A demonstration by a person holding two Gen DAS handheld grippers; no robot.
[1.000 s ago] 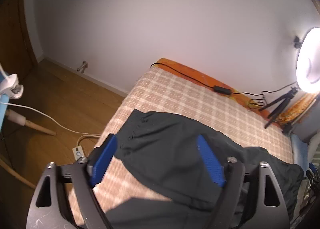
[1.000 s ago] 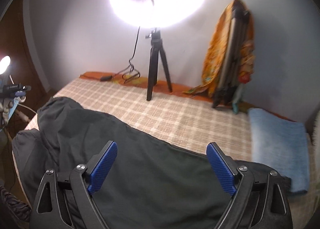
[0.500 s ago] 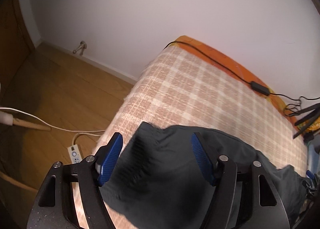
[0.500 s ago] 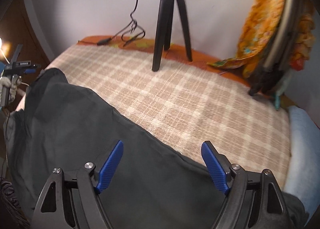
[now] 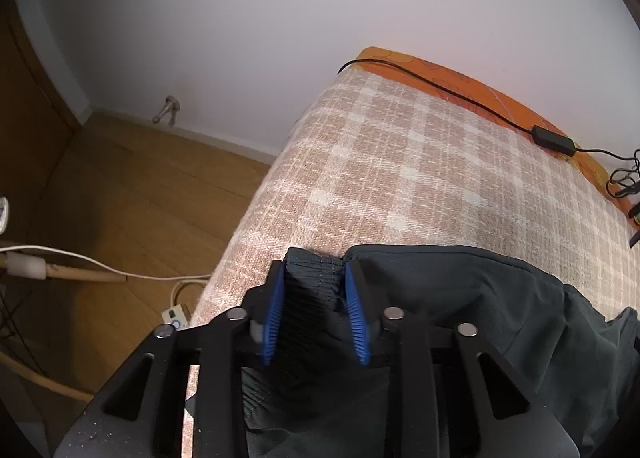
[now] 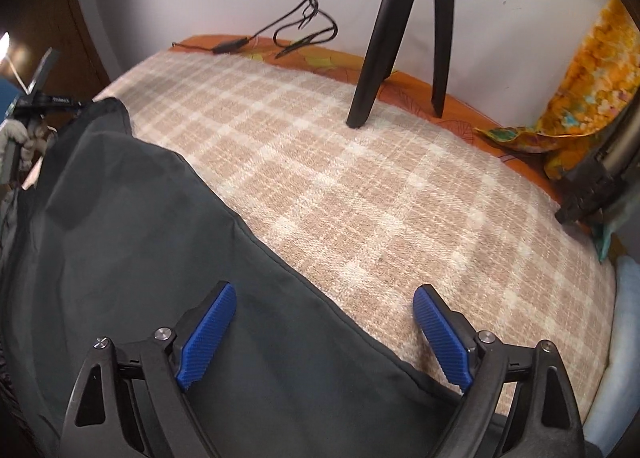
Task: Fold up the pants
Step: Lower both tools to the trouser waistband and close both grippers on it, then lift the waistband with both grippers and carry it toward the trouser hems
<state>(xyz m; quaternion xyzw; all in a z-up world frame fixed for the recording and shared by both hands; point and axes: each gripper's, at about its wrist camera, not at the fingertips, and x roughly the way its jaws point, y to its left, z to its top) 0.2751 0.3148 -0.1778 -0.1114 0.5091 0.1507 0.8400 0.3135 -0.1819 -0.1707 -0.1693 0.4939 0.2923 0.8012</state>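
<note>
Dark grey pants (image 5: 480,306) lie on a bed with a beige checked blanket (image 5: 420,162). My left gripper (image 5: 314,278) is shut on the pants' elastic waistband corner (image 5: 316,274) near the bed's left edge. In the right wrist view the pants (image 6: 140,250) spread over the near left of the blanket (image 6: 380,198). My right gripper (image 6: 324,298) is open, its blue pads low over the pants' far edge, left pad (image 6: 208,330) above the cloth and right pad (image 6: 440,338) above the blanket.
A black tripod (image 6: 400,26) stands on the far side of the bed. A cable with adapter (image 5: 548,136) runs along the orange bed edge. A light blue towel (image 6: 624,358) lies at right. Wooden floor with a power strip (image 5: 176,316) lies left of the bed.
My left gripper came down on the waistband corner and closed on it. My right gripper moved lower and closer over the pants' edge and stayed open.
</note>
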